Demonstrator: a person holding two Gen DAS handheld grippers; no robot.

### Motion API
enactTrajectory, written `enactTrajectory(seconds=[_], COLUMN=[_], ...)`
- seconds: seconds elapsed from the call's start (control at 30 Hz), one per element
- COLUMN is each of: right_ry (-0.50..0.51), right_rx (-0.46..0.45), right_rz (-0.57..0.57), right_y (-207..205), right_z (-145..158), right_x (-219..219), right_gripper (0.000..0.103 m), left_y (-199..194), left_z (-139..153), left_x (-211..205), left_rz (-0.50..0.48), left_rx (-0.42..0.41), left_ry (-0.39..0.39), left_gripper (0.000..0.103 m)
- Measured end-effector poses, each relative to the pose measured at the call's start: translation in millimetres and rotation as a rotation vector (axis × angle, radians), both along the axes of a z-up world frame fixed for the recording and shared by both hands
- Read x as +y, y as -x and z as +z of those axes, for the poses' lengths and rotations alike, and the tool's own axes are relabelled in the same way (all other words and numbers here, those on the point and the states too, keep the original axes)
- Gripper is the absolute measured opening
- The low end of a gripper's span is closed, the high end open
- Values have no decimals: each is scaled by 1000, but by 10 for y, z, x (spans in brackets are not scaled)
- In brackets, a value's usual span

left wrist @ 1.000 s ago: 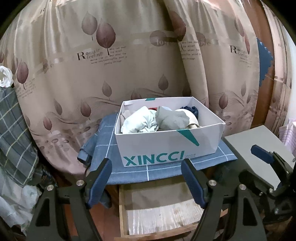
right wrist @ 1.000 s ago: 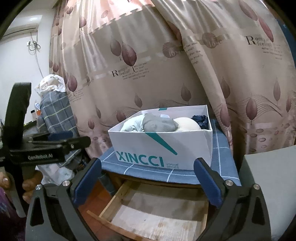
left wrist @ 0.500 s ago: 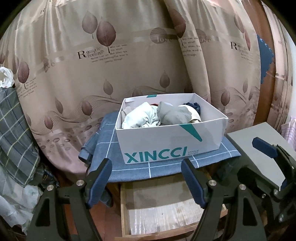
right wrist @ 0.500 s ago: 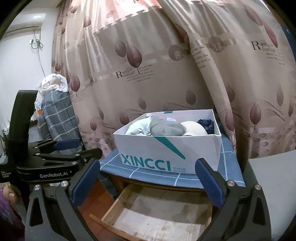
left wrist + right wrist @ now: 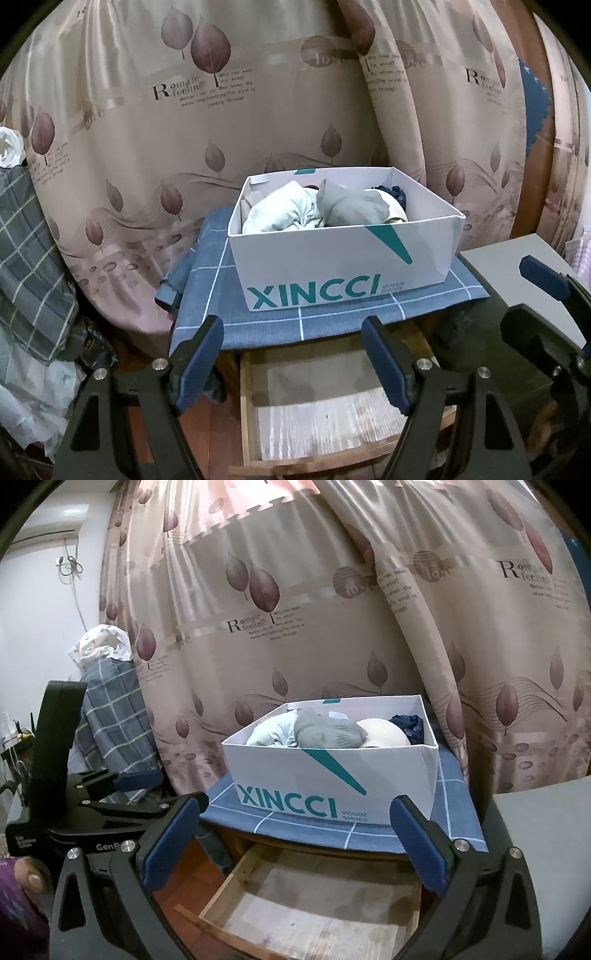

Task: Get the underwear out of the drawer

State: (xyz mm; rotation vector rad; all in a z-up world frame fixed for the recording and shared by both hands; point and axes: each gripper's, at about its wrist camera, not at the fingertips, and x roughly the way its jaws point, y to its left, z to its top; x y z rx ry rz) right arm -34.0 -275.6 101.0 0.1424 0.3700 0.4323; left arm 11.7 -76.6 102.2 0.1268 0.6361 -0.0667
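Observation:
A wooden drawer point(image 5: 332, 406) point(image 5: 314, 915) stands pulled out under a small stand; its bare bottom shows nothing in it. Above it sits a white XINCCI shoe box point(image 5: 332, 273) point(image 5: 332, 775) holding bundled underwear: a pale green piece point(image 5: 284, 214), a grey one point(image 5: 351, 210) point(image 5: 325, 733), a cream one and a navy one. My left gripper point(image 5: 291, 356) hovers open over the drawer's front, nothing between its fingers. My right gripper point(image 5: 295, 840) is open too, level with it. Each shows in the other's view: the left gripper point(image 5: 110, 790), the right gripper point(image 5: 543, 295).
A blue checked cloth point(image 5: 258, 325) covers the stand under the box. A leaf-print curtain point(image 5: 184, 147) hangs close behind. A grey flat top point(image 5: 498, 262) point(image 5: 546, 830) stands at the right. Plaid fabric point(image 5: 110, 709) is piled at the left. A person's hand point(image 5: 31, 877) holds the left gripper.
In the right wrist view the left gripper has sunk a little. Both grippers' jaws stay as wide as before, and the box and drawer have not moved.

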Motion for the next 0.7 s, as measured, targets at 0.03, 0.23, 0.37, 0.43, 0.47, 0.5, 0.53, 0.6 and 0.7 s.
enactTrajectory(seconds=[0.03,0.23,0.37,0.43,0.47,0.5,0.53,0.6,0.7], right_ry=[0,1,4,6,6,8,9,10,13], right_rx=[0,0,1,2,2,3,2,2,3], right_rz=[-1,-1,0,1,1,2,3,5,7], right_y=[2,2,3,3,2,3,-1,-6,-6], right_z=[0,1,-4,-5,-6,-11,-17,-22,-27], right_x=[1,3,6,6,7,5,7,11,15], right_gripper=[103,103,103,103,103,103,103,103,103], left_y=[1,0,-7,-9,-13,-15,-13,-12,-10], left_z=[-3,-4,-23,-32,-37,-40,-42,-47,-65], left_x=[4,2,15,21,21,22,20,12,-13], left_rz=[-1,-2,-6,-7,-8,-11,-13,-19,-31], left_rx=[0,2,7,11,13,15,15,16,26], left_ry=[0,1,2,2,1,1,1,-1,-7], left_gripper=[79,79,79,79,79,79,79,79,79])
